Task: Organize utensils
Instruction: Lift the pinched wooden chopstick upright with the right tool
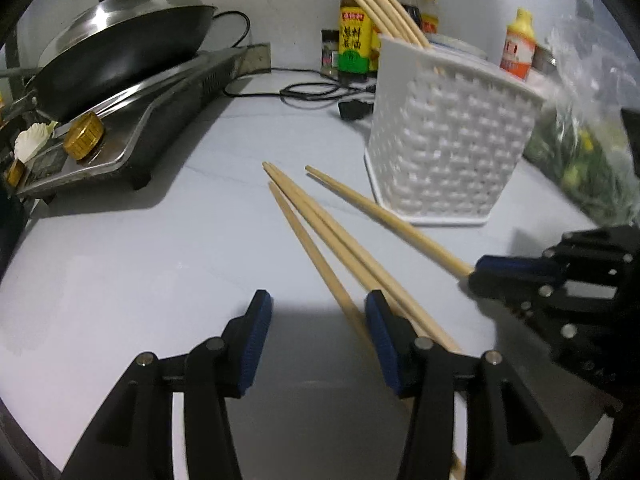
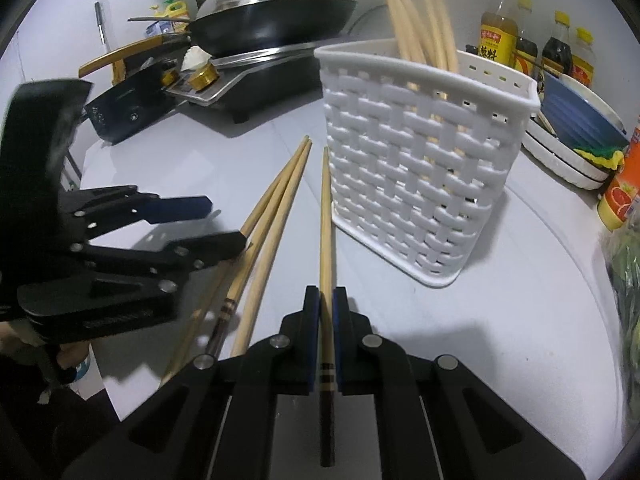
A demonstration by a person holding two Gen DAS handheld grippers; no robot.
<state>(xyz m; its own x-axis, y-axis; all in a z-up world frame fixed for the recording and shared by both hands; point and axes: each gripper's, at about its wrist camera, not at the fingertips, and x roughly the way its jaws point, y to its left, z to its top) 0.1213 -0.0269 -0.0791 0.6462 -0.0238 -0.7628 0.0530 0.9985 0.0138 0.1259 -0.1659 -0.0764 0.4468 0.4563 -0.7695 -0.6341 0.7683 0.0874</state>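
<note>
Chopsticks: one (image 2: 326, 216) clamped between the shut pads of the right gripper (image 2: 326, 312), its tip pointing toward the white woven holder (image 2: 424, 168) and lying just beside the holder's base. Three more chopsticks (image 1: 320, 216) lie loose on the pale counter (image 1: 140, 248), fanned out left of the held one. Left gripper (image 1: 318, 312) hangs over their thick ends with its jaws apart and nothing gripped; its right pad sits against the loose sticks. Several chopsticks (image 2: 416, 24) already stand upright in the holder. A lidded wok (image 1: 120, 40) sits on the stove (image 1: 168, 96) behind, sauce bottles (image 1: 354, 40) line the wall.
</note>
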